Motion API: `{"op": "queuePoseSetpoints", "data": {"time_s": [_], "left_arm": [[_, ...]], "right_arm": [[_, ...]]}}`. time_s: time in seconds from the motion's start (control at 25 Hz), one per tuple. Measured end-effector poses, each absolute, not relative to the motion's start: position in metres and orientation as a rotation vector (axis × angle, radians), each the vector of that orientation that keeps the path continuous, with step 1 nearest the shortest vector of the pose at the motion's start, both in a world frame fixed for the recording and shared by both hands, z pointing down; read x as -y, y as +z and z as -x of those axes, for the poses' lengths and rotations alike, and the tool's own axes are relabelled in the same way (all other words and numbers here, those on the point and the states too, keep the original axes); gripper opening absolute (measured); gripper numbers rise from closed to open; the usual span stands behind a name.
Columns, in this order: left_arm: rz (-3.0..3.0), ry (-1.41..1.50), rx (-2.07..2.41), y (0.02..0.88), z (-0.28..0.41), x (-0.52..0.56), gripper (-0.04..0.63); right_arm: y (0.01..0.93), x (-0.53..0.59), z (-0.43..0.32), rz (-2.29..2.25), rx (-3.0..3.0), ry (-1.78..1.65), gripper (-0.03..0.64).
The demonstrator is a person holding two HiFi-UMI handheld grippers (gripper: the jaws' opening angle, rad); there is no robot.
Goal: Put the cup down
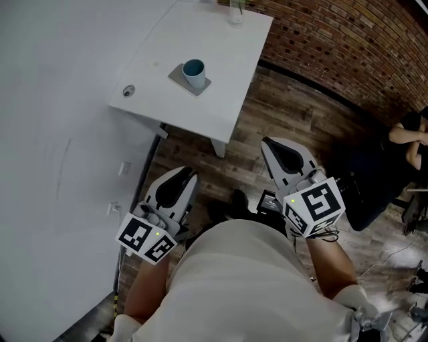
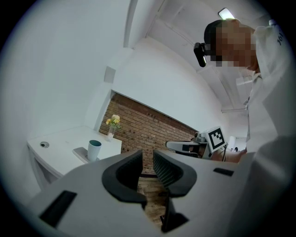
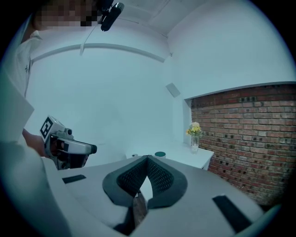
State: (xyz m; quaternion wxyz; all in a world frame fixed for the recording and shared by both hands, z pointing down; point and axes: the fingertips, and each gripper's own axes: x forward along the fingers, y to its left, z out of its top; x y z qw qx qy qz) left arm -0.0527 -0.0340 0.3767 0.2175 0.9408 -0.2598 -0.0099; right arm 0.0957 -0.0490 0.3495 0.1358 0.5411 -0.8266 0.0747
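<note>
Head view looks steeply down on you standing on the wooden floor [image 1: 301, 110], with both grippers held low in front of your body and well apart from the white table [image 1: 214, 47]. The cup [image 1: 194, 72], pale with a teal inside, stands upright on a flat grey pad [image 1: 175, 75] on that table, and neither gripper touches it. A small round fitting [image 1: 128, 90] sits near the table's near corner, and a glass vase [image 1: 236, 10] stands at the far edge by the brick wall [image 1: 348, 47].

Your left gripper [image 1: 190, 174] has its jaws a narrow gap apart. The left gripper view shows only brick and floor through that gap, so it holds nothing.

Your right gripper [image 1: 269, 143] has its jaws closed, tips meeting. The right gripper view shows nothing caught between them, with the cup's teal rim far beyond on the tabletop.
</note>
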Motion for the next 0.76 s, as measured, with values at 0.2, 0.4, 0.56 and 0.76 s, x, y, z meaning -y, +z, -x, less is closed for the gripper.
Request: {"op": "queuePoseSetpoints", "data": {"time_s": [0.2,0.4,0.56,0.76], "left_arm": [[-2.607,-0.023,0.715,0.3759,0.0511,0.0317,0.078],[-2.609,-0.025,0.714,0.3759,0.0519,0.0325,0.078],[-2.61,-0.025,0.713,0.3765,0.0523,0.0312,0.078],[-2.603,-0.026,0.708,0.3798,0.0499,0.0276,0.078]], "right_arm": [[0.3443,0.0502,-0.0995,-1.576,2.389,0.195,0.011],[0.3447,0.0527,-0.1023,-1.583,2.379,0.189,0.009],[0.346,0.0517,-0.1023,-1.581,2.376,0.189,0.009],[0.349,0.049,-0.104,-1.575,2.368,0.188,0.009]]}}
